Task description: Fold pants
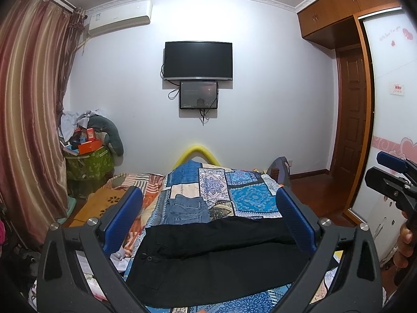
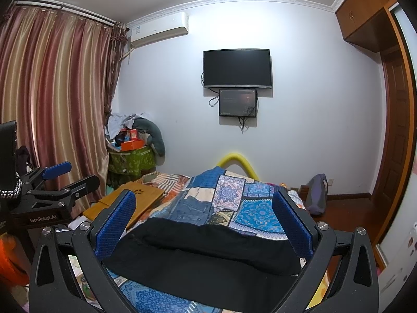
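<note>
Both wide-apart tools, the left gripper (image 1: 208, 219) and right gripper (image 2: 203, 221), hover empty over black pants (image 1: 208, 255) lying across the patchwork bedspread's (image 1: 250, 195) near edge, where loose cloth could slide off if pinched unevenly.

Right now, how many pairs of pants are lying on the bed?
2: black pants spread across the near end, and folded blue jeans just beyond them on the patchwork quilt. Others may be hidden.

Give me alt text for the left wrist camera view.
Black pants lie across a blue patchwork quilt between the open left tongs, with folded jeans just beyond. The right tongs show at the right edge; a dark TV hangs on the far wall.
</note>
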`<state>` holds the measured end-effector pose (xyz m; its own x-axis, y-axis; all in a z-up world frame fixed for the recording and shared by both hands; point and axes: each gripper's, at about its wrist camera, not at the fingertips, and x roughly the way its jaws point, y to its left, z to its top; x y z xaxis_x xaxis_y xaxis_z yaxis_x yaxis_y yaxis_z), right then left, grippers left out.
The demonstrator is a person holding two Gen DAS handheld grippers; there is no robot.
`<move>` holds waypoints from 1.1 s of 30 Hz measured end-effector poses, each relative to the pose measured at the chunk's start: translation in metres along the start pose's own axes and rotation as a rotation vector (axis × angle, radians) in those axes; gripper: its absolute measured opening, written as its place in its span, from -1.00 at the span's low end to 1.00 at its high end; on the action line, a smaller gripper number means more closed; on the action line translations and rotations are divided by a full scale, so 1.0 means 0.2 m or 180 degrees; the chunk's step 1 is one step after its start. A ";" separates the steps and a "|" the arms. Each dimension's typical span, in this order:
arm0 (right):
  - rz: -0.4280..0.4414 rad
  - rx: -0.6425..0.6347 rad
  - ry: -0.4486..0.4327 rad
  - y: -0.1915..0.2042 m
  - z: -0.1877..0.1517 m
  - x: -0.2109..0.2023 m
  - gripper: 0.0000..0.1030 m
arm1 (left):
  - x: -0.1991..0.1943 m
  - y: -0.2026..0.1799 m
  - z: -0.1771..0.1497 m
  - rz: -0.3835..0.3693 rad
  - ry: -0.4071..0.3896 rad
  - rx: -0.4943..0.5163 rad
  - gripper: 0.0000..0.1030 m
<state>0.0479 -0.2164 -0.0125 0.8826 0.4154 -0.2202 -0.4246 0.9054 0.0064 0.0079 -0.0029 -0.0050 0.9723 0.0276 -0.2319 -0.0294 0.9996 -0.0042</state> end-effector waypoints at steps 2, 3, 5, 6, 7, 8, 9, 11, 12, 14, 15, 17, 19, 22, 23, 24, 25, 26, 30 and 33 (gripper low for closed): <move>-0.0003 0.0000 0.0000 0.00 0.00 0.00 1.00 | -0.01 0.00 0.00 -0.0001 -0.0012 0.0001 1.00; -0.0010 0.0000 0.0000 0.00 0.00 0.00 1.00 | -0.01 0.00 0.00 -0.0001 -0.0018 -0.0002 1.00; -0.0020 0.0000 -0.0002 0.00 0.00 0.00 1.00 | -0.01 0.00 0.00 -0.0005 -0.0025 -0.0008 1.00; -0.0019 0.0003 -0.0002 0.00 0.00 0.00 1.00 | -0.01 0.00 0.00 -0.0010 -0.0025 -0.0010 1.00; -0.0019 0.0001 -0.0002 0.00 0.00 0.00 1.00 | -0.02 0.00 0.00 -0.0014 -0.0024 -0.0008 1.00; -0.0020 0.0003 -0.0001 0.00 0.00 0.00 1.00 | -0.02 0.00 0.00 -0.0015 -0.0022 -0.0007 1.00; -0.0018 0.0001 -0.0001 0.00 0.00 -0.01 1.00 | -0.02 0.00 0.00 -0.0018 -0.0022 -0.0006 1.00; -0.0016 0.0000 -0.0002 0.00 0.00 -0.01 1.00 | -0.02 0.00 0.00 -0.0020 -0.0026 -0.0009 1.00; -0.0017 0.0002 -0.0003 0.00 0.00 -0.01 1.00 | -0.02 0.00 0.00 -0.0020 -0.0027 -0.0011 1.00; -0.0021 -0.0003 -0.0003 0.00 0.00 -0.01 1.00 | -0.02 0.00 0.00 -0.0026 -0.0026 -0.0010 1.00; -0.0020 -0.0006 -0.0002 0.00 0.00 -0.01 1.00 | -0.03 0.00 0.00 -0.0027 -0.0028 -0.0007 1.00; -0.0022 -0.0002 -0.0002 0.00 0.00 -0.01 1.00 | -0.03 0.00 0.00 -0.0019 -0.0039 0.0002 1.00; -0.0021 -0.0003 -0.0001 0.01 0.00 -0.01 1.00 | -0.04 -0.01 0.00 -0.0006 -0.0060 0.0022 1.00; -0.0019 -0.0001 0.0003 0.01 0.00 0.00 1.00 | -0.04 -0.01 -0.01 -0.0016 -0.0056 0.0045 1.00; -0.0018 -0.0002 0.0004 0.01 0.00 0.00 1.00 | -0.04 -0.01 -0.01 -0.0019 -0.0053 0.0046 1.00; -0.0018 0.0000 0.0009 0.01 0.00 0.00 1.00 | -0.04 -0.01 -0.01 -0.0021 -0.0050 0.0045 1.00; -0.0016 0.0003 0.0015 0.01 0.00 0.00 1.00 | -0.04 -0.01 -0.02 -0.0024 -0.0050 0.0043 1.00; -0.0011 0.0006 0.0022 0.01 0.00 0.00 1.00 | -0.04 -0.01 -0.02 -0.0026 -0.0050 0.0041 1.00; -0.0012 0.0014 0.0039 0.01 0.00 0.01 1.00 | -0.04 0.00 -0.02 -0.0033 -0.0043 0.0031 1.00; -0.0007 0.0022 0.0048 0.00 0.00 0.02 1.00 | -0.03 0.01 -0.02 -0.0039 -0.0033 0.0029 1.00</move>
<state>0.0512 -0.2141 -0.0132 0.8803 0.4122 -0.2349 -0.4213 0.9068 0.0128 0.0015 -0.0020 -0.0067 0.9749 0.0154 -0.2219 -0.0154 0.9999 0.0018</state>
